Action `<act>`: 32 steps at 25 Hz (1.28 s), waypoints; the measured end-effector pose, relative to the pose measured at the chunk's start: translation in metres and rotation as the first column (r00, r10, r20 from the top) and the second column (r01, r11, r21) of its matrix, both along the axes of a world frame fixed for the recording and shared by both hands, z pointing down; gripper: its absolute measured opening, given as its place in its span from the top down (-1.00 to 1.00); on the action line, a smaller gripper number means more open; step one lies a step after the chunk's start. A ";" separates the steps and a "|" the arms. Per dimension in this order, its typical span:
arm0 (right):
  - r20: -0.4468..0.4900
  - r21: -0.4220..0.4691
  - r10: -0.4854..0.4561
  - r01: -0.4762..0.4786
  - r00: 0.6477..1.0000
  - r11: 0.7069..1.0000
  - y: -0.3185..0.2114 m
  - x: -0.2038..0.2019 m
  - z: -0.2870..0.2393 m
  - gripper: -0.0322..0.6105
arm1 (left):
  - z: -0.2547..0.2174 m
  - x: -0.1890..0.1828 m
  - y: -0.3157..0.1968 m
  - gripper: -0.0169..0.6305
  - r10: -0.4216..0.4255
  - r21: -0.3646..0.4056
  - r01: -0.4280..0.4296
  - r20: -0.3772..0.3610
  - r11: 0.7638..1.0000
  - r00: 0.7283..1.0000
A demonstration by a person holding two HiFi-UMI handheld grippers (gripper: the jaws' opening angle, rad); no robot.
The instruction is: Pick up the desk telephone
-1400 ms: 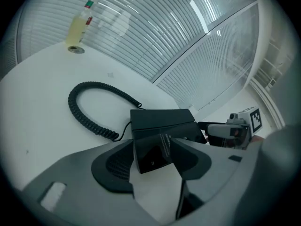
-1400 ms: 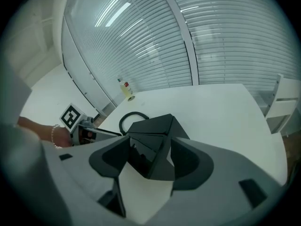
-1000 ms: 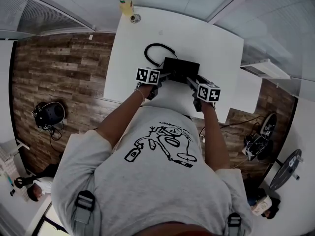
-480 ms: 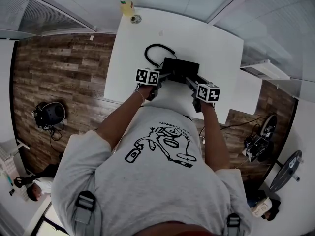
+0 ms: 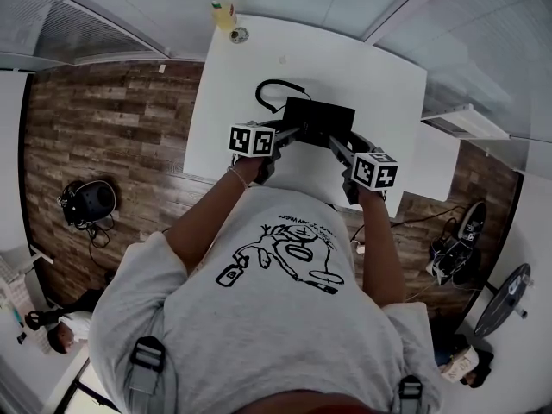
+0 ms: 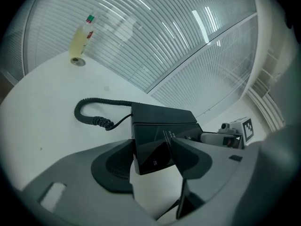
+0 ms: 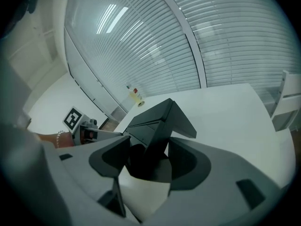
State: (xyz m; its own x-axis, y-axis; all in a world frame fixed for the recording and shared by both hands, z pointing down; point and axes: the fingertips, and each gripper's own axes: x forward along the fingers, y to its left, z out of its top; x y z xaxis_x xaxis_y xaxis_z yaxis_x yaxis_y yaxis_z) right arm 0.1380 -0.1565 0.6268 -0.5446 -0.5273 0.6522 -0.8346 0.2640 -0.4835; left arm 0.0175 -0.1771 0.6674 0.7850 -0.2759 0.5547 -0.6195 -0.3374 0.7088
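Item: black telephone (image 5: 317,121), on white table (image 5: 379,67), centred near the edge closest to the person. Gripped at both ends.
- left gripper (image 5: 289,133): jaws narrowed onto phone's left end, pads (image 6: 113,166) pressing either side of it.
- right gripper (image 7: 148,157): jaws likewise clamped on phone's right end; body sits tilted, one corner up, in right gripper view.
- Base touching tabletop or not: can't tell.
- cord (image 6: 94,114): coiled, black, leaves phone's far left side and loops on table.
- bottle (image 5: 222,9) (yellowish liquid, upright): far table corner, well apart from phone.
- floor (image 5: 103,119): wood planks, left of table.
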 end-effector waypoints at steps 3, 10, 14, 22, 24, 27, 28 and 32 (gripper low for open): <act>0.011 0.017 0.009 -0.009 1.000 1.000 0.002 -0.003 -0.023 0.16 | -0.025 -0.003 -0.001 0.20 0.000 0.023 0.000 0.001 1.000 1.000; 0.019 0.059 0.000 -0.001 1.000 0.998 0.006 -0.009 -0.088 0.16 | -0.084 -0.011 0.005 0.20 -0.020 0.060 0.022 -0.032 0.998 0.999; 0.007 0.091 -0.008 0.008 1.000 0.996 0.013 -0.011 -0.124 0.16 | -0.119 -0.013 0.012 0.20 -0.037 0.092 0.042 -0.050 0.995 0.998; 0.009 0.184 -0.016 0.014 1.000 0.983 0.024 -0.023 -0.200 0.16 | -0.201 -0.027 0.020 0.20 -0.033 0.198 0.045 -0.060 0.979 0.998; 0.005 0.208 -0.018 0.016 1.000 0.978 0.027 -0.026 -0.216 0.16 | -0.216 -0.029 0.022 0.20 -0.031 0.213 0.045 -0.067 0.976 0.997; 0.006 0.235 -0.022 0.020 1.000 0.972 0.029 -0.030 -0.235 0.16 | -0.233 -0.033 0.026 0.20 -0.036 0.227 0.053 -0.076 0.973 0.996; 0.007 0.242 -0.024 0.022 1.000 0.970 0.030 -0.031 -0.239 0.16 | -0.238 -0.034 0.027 0.20 -0.038 0.233 0.055 -0.076 0.971 0.996; 0.014 0.254 -0.025 0.021 1.000 0.967 0.034 -0.035 -0.251 0.16 | -0.253 -0.039 0.029 0.20 -0.041 0.267 0.057 -0.068 0.962 0.997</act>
